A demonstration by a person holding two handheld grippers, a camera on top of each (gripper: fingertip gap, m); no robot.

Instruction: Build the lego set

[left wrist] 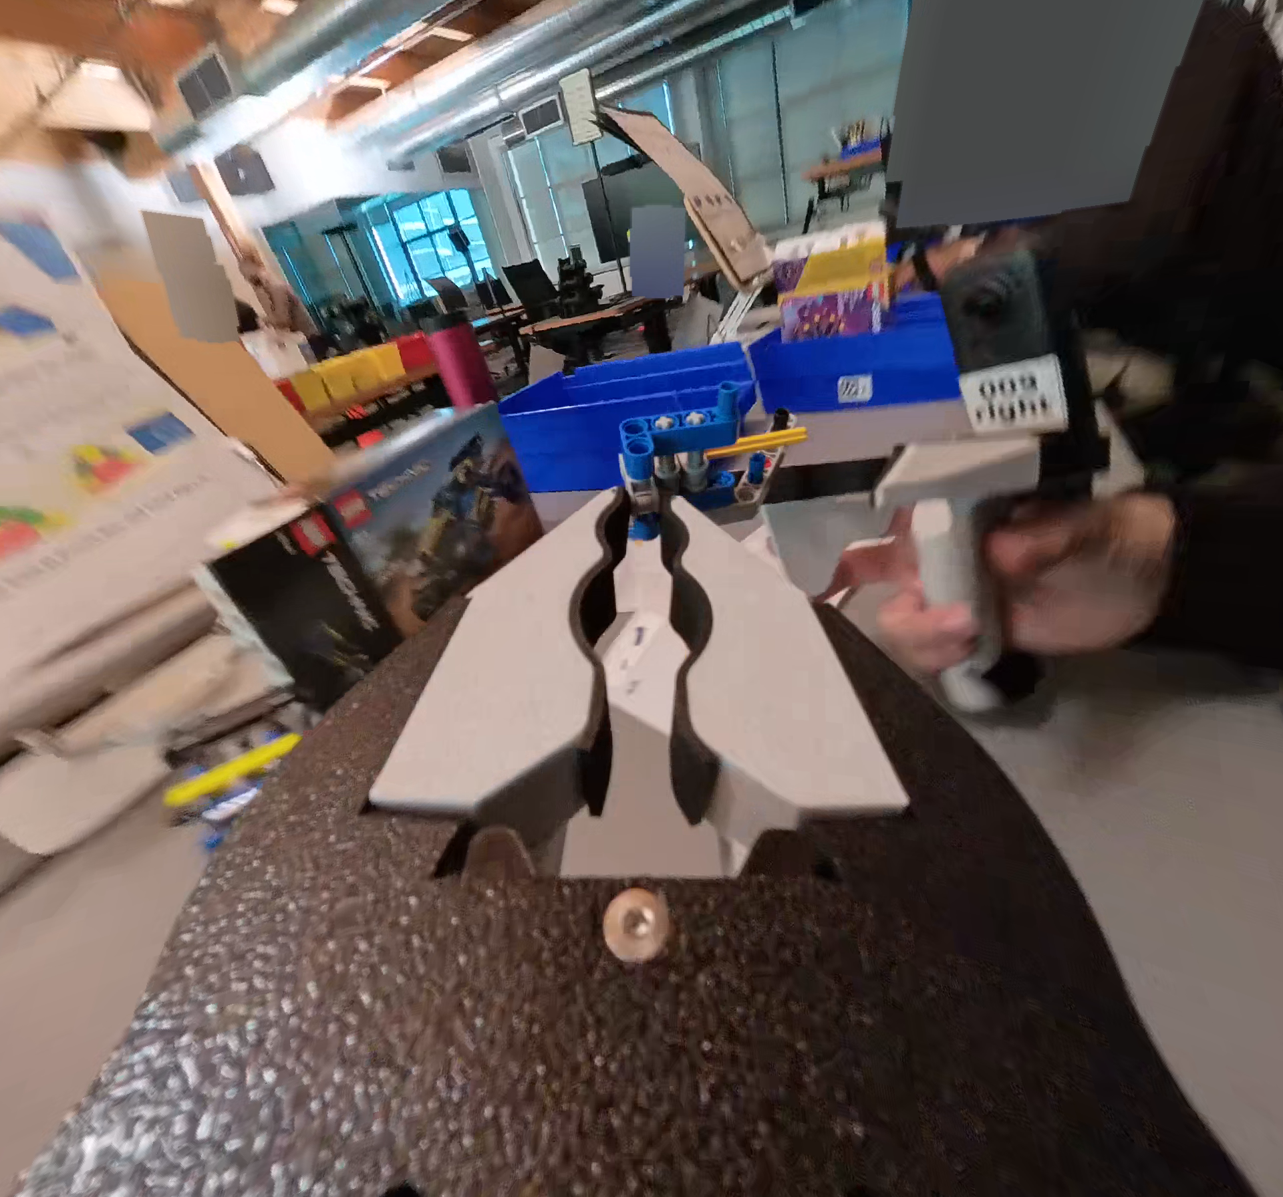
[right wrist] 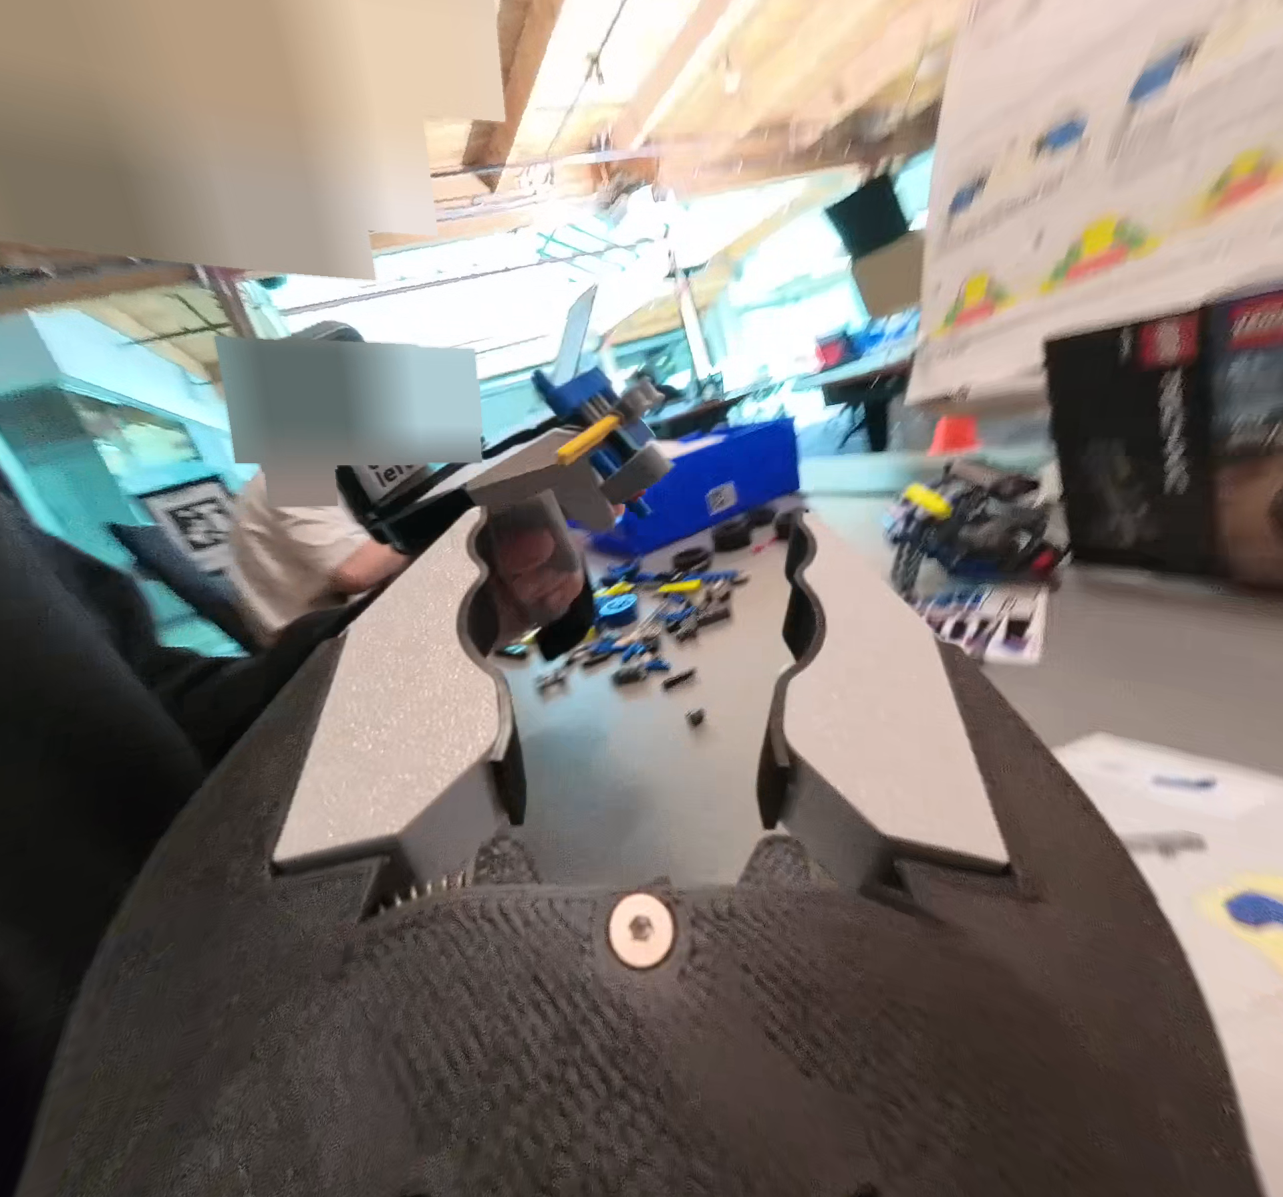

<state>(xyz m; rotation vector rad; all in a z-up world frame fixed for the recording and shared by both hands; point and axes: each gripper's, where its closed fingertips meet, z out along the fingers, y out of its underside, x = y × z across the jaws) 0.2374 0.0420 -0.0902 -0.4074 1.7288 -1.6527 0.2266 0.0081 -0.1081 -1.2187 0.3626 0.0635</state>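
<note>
My left gripper is shut on a small Lego assembly: a blue L-shaped beam with grey pins and a yellow axle sticking out to the right. I hold it up above the grey table. My right gripper comes in from the right, held in a hand, with its fingers right beside the axle. In the right wrist view the right gripper is wide open and empty. The left gripper with the assembly shows just beyond its left fingertip.
Two blue bins stand behind the assembly. A Lego box and a pink bottle are to the left. Loose pieces, black tyres and a partial build lie on the table. Instruction sheets lie at right. There is about 5 centimeters between the tips of the two grippers. From either gripper's tips it is about 25 centimeters to the partial build.
</note>
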